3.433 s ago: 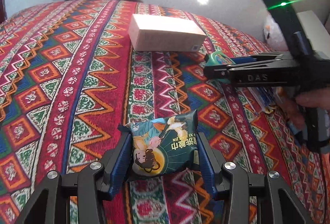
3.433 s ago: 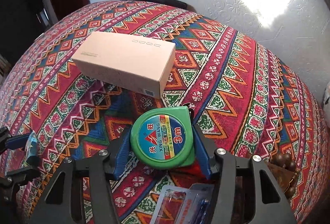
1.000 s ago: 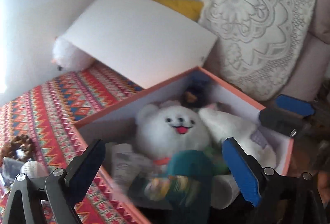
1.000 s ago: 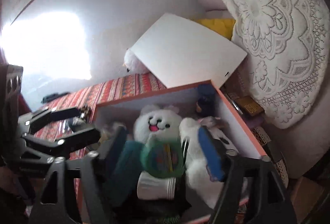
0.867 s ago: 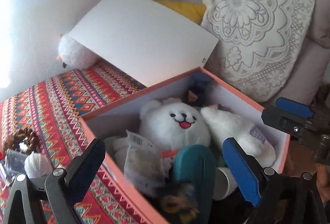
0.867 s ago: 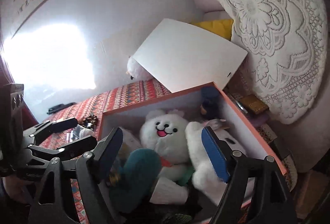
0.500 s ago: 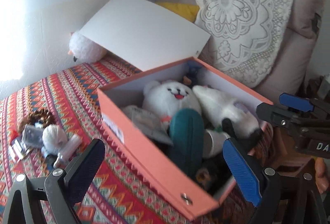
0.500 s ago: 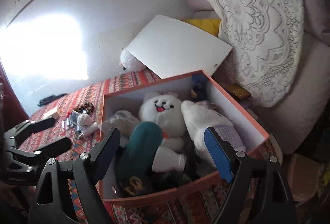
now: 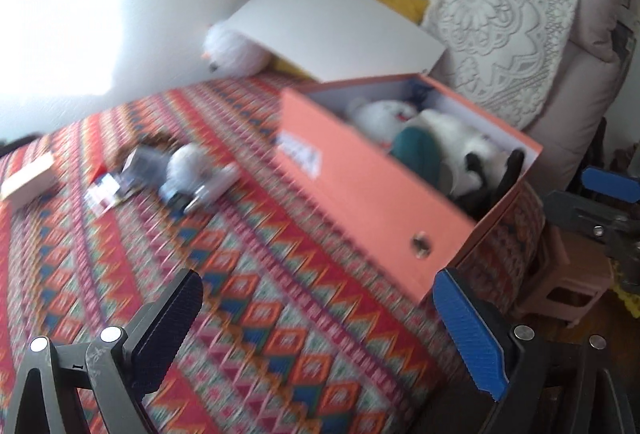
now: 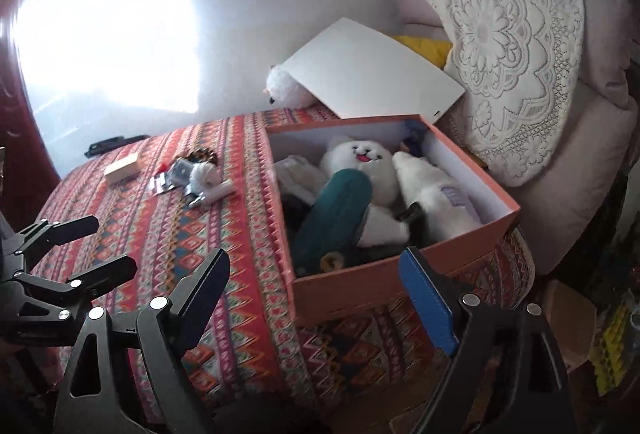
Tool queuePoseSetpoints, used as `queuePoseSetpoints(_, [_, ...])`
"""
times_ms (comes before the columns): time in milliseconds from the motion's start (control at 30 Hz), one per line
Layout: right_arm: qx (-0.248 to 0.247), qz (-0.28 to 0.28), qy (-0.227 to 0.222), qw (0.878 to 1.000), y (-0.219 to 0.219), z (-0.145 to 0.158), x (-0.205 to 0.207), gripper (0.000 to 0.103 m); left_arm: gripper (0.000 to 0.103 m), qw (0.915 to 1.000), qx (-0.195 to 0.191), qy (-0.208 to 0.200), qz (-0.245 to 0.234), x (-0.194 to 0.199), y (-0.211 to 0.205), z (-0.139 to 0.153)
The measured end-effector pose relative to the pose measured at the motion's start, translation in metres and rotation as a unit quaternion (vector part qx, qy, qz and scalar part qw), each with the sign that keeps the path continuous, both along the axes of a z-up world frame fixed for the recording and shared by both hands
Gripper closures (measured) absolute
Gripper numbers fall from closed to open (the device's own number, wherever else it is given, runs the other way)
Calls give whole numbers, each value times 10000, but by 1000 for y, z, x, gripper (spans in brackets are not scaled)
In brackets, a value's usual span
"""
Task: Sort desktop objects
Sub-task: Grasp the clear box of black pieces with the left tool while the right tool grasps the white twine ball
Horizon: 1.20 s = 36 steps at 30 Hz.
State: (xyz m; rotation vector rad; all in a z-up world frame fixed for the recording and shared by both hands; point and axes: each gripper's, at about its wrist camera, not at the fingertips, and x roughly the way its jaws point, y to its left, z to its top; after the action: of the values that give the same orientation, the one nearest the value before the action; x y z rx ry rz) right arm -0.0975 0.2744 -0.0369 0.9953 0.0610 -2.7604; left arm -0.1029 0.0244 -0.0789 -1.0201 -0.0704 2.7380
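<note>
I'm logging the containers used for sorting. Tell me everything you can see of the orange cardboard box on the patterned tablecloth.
The orange rectangular cardboard box sits open at the right end of the red patterned tablecloth, near the table edge. Its inside walls are white; one long outer side bears a white label and a small round metal eyelet. It is crowded with soft toys, including a smiling white plush and a teal plush. A white flat lid leans behind it. No claw touches it.

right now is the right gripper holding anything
No, the right gripper is open with nothing between its fingers, hovering over the patterned cloth in front of the orange box.
</note>
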Motion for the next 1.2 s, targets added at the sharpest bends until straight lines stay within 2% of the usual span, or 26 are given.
queuePoseSetpoints(300, [57, 647, -311, 9974, -75, -25, 2, 13, 6, 9973, 69, -213, 702, 36, -79, -33])
queuePoseSetpoints(567, [121, 1243, -598, 9904, -142, -47, -2, 13, 6, 9904, 141, -393, 1318, 28, -137, -57])
queuePoseSetpoints(733, [11, 1360, -720, 9881, -169, -59, -41, 13, 6, 9874, 87, -479, 1507, 1, -163, -68])
queuePoseSetpoints(1000, [73, 1405, -881, 9861, -208, -89, -133, 13, 6, 9818, -159, -536, 1814, -71, -207, -76])
queuePoseSetpoints(1100, [154, 1375, -953, 9858, -223, -103, -172, 14, 6, 9825, -105, -535, 1783, -106, -218, -78])
queuePoseSetpoints(1200, [235, 1345, -1025, 9853, -238, -118, -211, 14, 6, 9830, 147, -561, 1741, -138, -219, -79])
